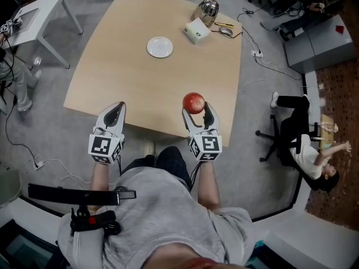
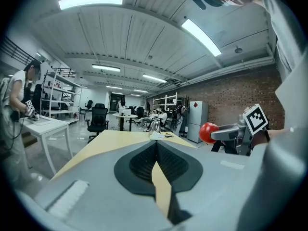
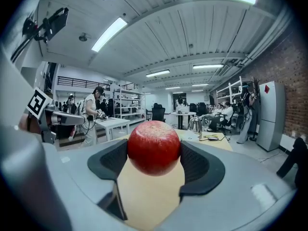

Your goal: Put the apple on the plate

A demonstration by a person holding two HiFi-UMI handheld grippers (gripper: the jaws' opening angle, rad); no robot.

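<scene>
The left gripper (image 1: 118,106) hovers over the near edge of the table (image 1: 112,77), its jaws brought together at the tips with only a thin wedge of tabletop showing between the lower pads. It holds nothing and appears parked clear of the work, since the task calls for one carrying tool. Farther across the table, left of centre, sits the white plate (image 1: 160,47), bare and with open wood all round it, so it can probably be approached from the near side without obstruction. The apple (image 1: 193,102) is well apart from that plate. It is pinched at its widest part between the two dark pads of the right gripper (image 1: 195,110), whose jaws stand roughly an apple's width apart and press on opposite flanks. This grip at the equator likely keeps the round fruit from rolling out. The apple seems raised off the wood near the table's front edge, ready to travel forward and slightly left. Beyond, at the far right corner, a white box (image 1: 197,31) and a shiny kettle (image 1: 208,10) stand aside from that path.
</scene>
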